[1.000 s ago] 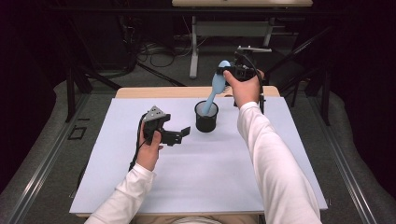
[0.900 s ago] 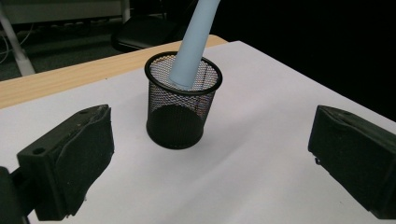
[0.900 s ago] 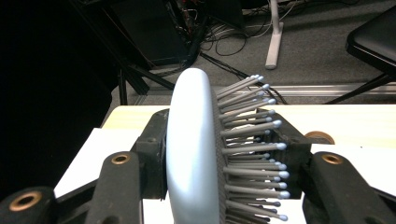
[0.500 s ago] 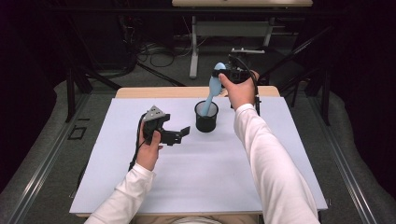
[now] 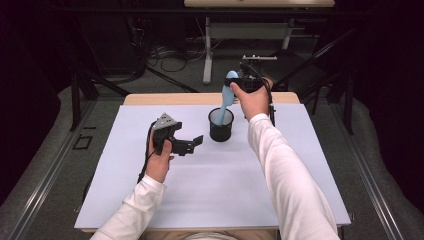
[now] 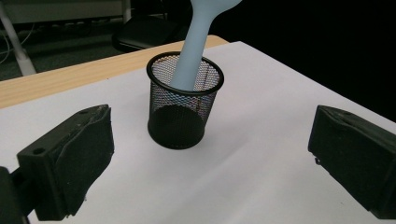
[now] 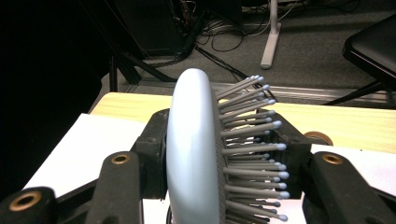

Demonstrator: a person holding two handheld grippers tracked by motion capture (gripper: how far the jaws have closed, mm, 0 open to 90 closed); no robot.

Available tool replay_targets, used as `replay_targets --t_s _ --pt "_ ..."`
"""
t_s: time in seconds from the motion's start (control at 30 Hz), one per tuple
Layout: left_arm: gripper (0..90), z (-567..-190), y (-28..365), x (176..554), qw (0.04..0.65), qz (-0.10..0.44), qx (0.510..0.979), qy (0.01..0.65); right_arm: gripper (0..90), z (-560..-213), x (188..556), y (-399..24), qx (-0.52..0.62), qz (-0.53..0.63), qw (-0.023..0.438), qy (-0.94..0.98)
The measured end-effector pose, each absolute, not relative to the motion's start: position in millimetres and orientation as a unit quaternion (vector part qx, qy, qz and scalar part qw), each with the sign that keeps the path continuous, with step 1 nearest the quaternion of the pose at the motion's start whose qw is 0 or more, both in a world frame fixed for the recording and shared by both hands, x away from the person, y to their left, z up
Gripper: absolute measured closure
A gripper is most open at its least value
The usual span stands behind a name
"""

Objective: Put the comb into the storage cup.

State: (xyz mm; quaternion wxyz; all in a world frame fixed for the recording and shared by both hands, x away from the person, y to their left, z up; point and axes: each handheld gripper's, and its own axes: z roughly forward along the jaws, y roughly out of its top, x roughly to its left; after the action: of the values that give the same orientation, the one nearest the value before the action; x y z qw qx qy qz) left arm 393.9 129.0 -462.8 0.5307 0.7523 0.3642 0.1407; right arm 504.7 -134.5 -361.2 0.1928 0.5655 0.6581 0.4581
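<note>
The right claw is clamped on the head of a pale blue plastic hairbrush, up above the far side of the desk. In the right gripper view its two black jaws press the brush head from both sides, one on the smooth rounded back and the other among the grey ball-tipped bristles, which stick out to the right in that view. From the claw the brush hangs down at a slight tilt, and its handle runs into a black wire-mesh pen cup standing just below and a little nearer the person than the hand. The left gripper view looks straight at that cup: it stands upright on the white sheet, and the blue handle enters at the far part of the round rim. Whether the handle's end touches the bottom I cannot tell through the mesh.

The left claw is held low over the desk, just left of the cup and apart from it, pointing toward it. Its jaws stand wide, with nothing between them but bare white sheet; the cup sits beyond them, roughly midway between the two pads.

Further out, the white sheet covers nearly the whole desk, leaving a strip of light wood along the far edge.
</note>
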Motion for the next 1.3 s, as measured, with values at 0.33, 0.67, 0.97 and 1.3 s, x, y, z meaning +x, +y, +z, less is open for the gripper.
replay_targets --t_s 0.33,0.67,0.97,1.3 --pt "0.5 -462.8 129.1 394.0 0.531 0.14 0.752 0.364 48.3 -367.9 506.0 -131.3 0.565 0.452 0.194 0.662" --pt "0.5 -462.7 129.0 393.8 0.531 0.141 0.752 0.365 48.3 -375.1 506.6 -128.7 0.565 0.446 0.194 0.667" --pt "0.5 -462.8 129.1 394.0 0.531 0.14 0.752 0.365 48.2 -382.1 509.3 -125.4 0.562 0.436 0.199 0.674" --pt "0.5 -462.4 129.7 393.8 0.531 0.14 0.751 0.366 48.2 -389.0 511.1 -125.3 0.562 0.429 0.201 0.678"
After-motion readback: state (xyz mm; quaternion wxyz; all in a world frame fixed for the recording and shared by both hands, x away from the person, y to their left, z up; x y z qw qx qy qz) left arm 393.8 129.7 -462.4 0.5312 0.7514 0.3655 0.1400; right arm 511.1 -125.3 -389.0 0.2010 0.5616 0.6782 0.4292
